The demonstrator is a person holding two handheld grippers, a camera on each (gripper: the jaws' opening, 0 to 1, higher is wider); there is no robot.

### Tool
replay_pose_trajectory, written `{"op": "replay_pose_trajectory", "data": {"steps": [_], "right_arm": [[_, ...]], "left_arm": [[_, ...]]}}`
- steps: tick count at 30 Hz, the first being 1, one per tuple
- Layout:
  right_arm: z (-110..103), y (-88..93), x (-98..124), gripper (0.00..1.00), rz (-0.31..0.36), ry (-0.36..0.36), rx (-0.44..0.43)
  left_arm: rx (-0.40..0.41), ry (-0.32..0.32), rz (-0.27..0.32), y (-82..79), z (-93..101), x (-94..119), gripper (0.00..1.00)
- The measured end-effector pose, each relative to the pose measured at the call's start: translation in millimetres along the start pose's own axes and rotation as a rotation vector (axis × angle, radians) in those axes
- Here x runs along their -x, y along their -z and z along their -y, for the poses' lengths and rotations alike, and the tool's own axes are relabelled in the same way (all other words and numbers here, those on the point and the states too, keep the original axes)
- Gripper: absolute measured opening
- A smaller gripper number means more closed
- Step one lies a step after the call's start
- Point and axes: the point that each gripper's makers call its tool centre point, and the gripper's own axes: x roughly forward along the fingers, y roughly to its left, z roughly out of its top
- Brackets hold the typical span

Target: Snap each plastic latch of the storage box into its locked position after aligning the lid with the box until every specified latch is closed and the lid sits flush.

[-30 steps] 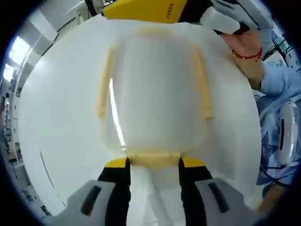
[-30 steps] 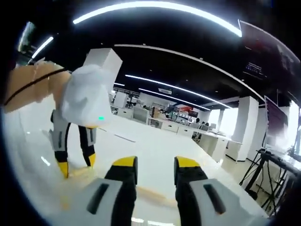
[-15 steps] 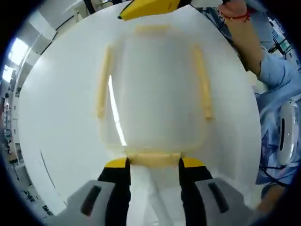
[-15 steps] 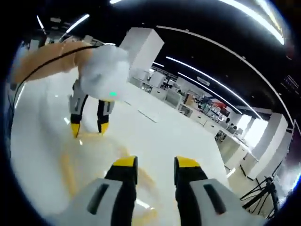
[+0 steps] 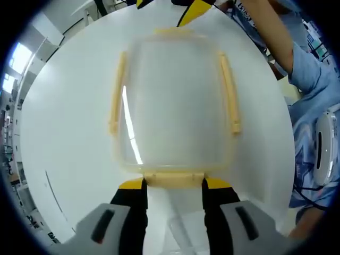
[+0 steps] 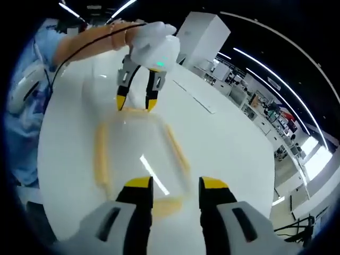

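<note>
At 9 o'clock in the left gripper view I see bare white table (image 5: 64, 138). The storage box (image 5: 172, 101), a clear tub with a translucent lid, occupies the centre. Its yellow latches run along all four edges: the left side latch (image 5: 117, 93) at 9 o'clock of the box, the near end latch (image 5: 172, 179) at 6 o'clock, the right side latch (image 5: 229, 93) at 3 o'clock.

The left gripper (image 5: 172, 186) stands with its jaws parted about the width of the near end latch, one yellow tip at each end of it. I cannot tell whether the tips press on it; nothing is held.

At 12 o'clock the right gripper (image 5: 186, 5) shows by the far end latch. In the right gripper view the right gripper (image 6: 172, 186) hangs over its own end of the box, jaws moderately parted and holding nothing.

I judge the box light, its thin walls flexible and its surface slick, so it will slide on the table under a one-sided push. Pressure should go onto the latch strips, not the lid panel, with the opposite gripper bracing. I cannot confirm from these views which latches are seated.
</note>
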Motion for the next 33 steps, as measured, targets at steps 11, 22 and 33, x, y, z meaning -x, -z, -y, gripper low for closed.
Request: {"op": "replay_pose_trajectory", "data": {"steps": [11, 22, 33], "right_arm": [[-25, 45.0, 10, 0.39, -0.141, -0.232, 0.022], [-23, 58.1, -5, 0.44, -0.204, -0.307, 0.021], [-17, 56.9, -14, 0.45, -0.241, -0.411, 0.031]], "left_arm": [[-0.004, 0.001, 0.006, -1.4, -0.7, 0, 0.4], [-0.009, 0.005, 0.014, -2.5, -1.7, 0, 0.4], [-0.008, 0.005, 0.04, -3.6, -3.0, 0, 0.4]]}}
